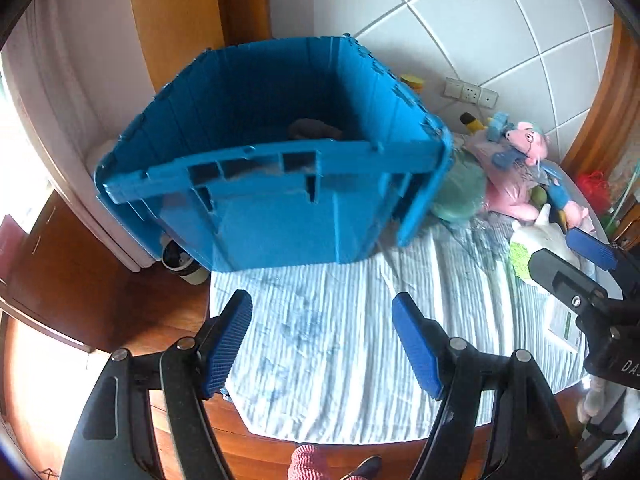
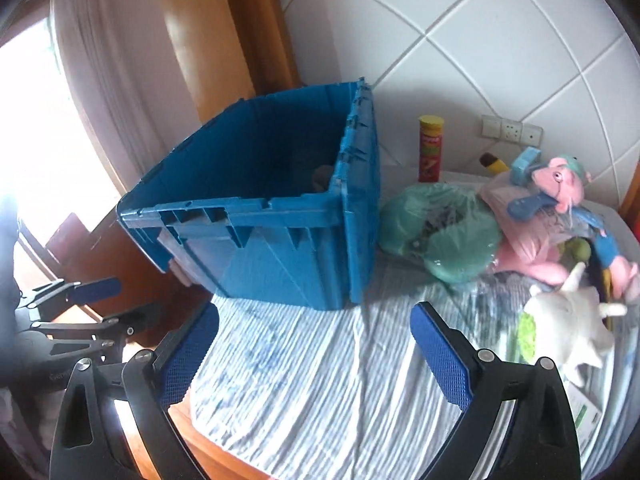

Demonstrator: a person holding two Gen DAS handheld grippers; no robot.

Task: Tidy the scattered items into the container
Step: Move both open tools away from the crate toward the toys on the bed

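blue crate (image 2: 264,236) on bed's left end holds something dark, while plush toys (image 2: 552,208) and green bag (image 2: 440,228) lie heaped beside it; both grippers' jaws spread wide, empty, likely readied for reaching.

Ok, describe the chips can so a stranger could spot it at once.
Find the big blue crate on the striped cloth. Just to its right, against the white tiled wall, stands the chips can: a red tube with a yellow lid, the only upright item beside the slumped toys.

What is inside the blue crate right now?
The crate holds one brownish soft item against its far wall. The near wall hides the floor and the item's lower part, so anything else inside cannot be seen.
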